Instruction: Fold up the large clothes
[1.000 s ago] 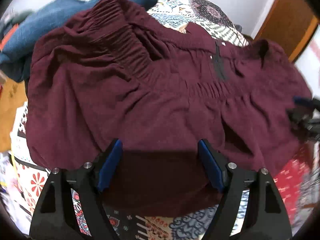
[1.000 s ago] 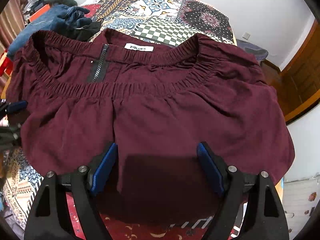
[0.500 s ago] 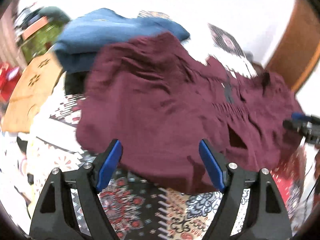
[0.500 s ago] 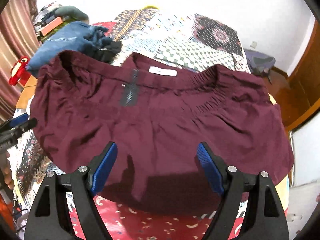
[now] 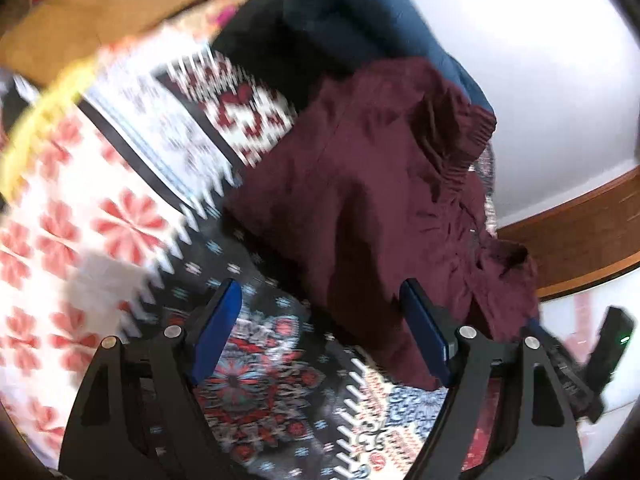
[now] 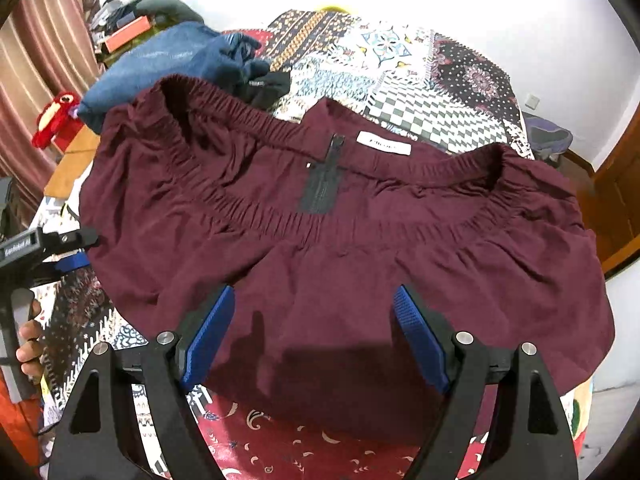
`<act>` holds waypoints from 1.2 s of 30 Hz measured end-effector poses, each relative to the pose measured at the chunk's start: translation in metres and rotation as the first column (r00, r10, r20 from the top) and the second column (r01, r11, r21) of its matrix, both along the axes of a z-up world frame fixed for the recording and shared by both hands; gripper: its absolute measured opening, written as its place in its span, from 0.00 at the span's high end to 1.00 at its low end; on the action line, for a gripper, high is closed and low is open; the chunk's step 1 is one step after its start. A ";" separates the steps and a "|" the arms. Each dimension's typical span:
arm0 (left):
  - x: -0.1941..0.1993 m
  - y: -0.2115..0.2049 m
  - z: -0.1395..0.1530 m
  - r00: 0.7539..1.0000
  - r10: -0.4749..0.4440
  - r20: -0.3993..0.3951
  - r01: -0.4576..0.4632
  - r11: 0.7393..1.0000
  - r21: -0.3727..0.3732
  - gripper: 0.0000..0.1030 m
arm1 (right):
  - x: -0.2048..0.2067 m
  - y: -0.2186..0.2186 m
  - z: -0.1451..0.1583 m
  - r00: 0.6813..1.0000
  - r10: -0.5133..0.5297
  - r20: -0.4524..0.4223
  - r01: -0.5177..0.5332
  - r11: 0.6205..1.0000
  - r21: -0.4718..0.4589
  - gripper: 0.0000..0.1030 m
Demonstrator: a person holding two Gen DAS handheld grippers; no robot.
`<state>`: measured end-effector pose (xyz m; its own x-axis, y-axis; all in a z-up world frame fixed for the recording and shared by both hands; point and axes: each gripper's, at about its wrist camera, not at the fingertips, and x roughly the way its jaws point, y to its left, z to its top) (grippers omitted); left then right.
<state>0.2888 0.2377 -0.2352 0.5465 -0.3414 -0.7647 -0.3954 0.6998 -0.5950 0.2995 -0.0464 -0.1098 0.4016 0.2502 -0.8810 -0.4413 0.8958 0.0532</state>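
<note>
Ahead of the right gripper [image 6: 312, 336], jaws apart and empty, the maroon garment [image 6: 340, 248] flat on the bed [image 6: 400, 68], unfolded; left gripper [image 5: 320, 332] likewise apart beside its edge, every fold left.

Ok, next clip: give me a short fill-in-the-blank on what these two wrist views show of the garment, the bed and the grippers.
1. The maroon garment with the elastic waistband lies spread on a patchwork ____.
2. Beside the white label at the waistband runs a dark ____.
3. The right gripper has its blue-padded jaws ____, with nothing clamped.
4. Behind the garment lies a bundle of ____ clothing.

Missing words: bedspread; zipper; open; blue
</note>
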 end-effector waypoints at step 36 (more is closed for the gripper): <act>-0.030 -0.050 0.118 0.937 0.048 0.347 -0.070 0.996 0.050 0.86 | -0.027 0.013 0.042 0.996 0.008 0.090 -0.009 1.000 0.009 0.23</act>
